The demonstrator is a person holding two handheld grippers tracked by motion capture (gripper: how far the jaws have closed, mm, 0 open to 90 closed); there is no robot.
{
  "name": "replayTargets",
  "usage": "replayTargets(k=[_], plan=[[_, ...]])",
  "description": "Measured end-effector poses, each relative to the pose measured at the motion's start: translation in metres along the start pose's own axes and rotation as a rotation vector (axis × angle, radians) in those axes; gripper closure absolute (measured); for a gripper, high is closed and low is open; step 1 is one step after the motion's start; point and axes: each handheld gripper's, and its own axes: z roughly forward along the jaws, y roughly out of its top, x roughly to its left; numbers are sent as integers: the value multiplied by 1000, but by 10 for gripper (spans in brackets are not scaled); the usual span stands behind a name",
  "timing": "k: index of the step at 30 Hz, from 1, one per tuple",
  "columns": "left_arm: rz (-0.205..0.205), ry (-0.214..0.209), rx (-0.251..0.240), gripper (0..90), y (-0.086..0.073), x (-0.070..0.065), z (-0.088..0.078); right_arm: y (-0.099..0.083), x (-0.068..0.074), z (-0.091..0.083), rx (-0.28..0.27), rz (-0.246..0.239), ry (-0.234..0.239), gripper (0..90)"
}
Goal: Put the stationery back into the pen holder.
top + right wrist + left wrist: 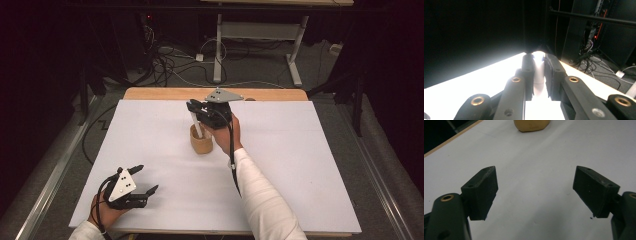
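Near the middle of the bench (150, 150), a little toward its far edge, stands a small tan cup (201, 140) on the white surface. A slim white stick-like object (196, 123) rises tilted from the cup's mouth, and the right gripper (194, 107) reaches in just above it, held by the person's right hand (227, 132) with its white sleeve (260, 192) running back toward the near edge. From the right gripper view, the jaws are clenched on the white object (538, 75), which sits pinched between the two black pads; its exact kind cannot be told.

Close to the near left corner of the bench, the left gripper (145, 179) rests low in the person's left hand (102, 210), well apart from the cup. Its jaws are released, spread wide with nothing between them, as the left gripper view shows over bare white surface, with the cup (532, 125) at the top edge of that view.
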Motion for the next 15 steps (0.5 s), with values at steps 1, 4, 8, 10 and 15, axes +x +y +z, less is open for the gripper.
replayTargets(k=[1,4,8,10,15], plan=[[1,2,-3,193,0,0,0,0,0,0,0,0,0,786],[-4,2,-9,193,1,0,0,-8,-1,-1,3,7,-1,786],[2,1,-3,193,1,0,1,-15,-1,-1,17,11,-3,785],[2,-1,-2,193,1,0,0,-19,-2,-1,22,16,-5,785],[0,-2,-1,193,1,-1,1,-25,-1,-1,39,4,-15,783]])
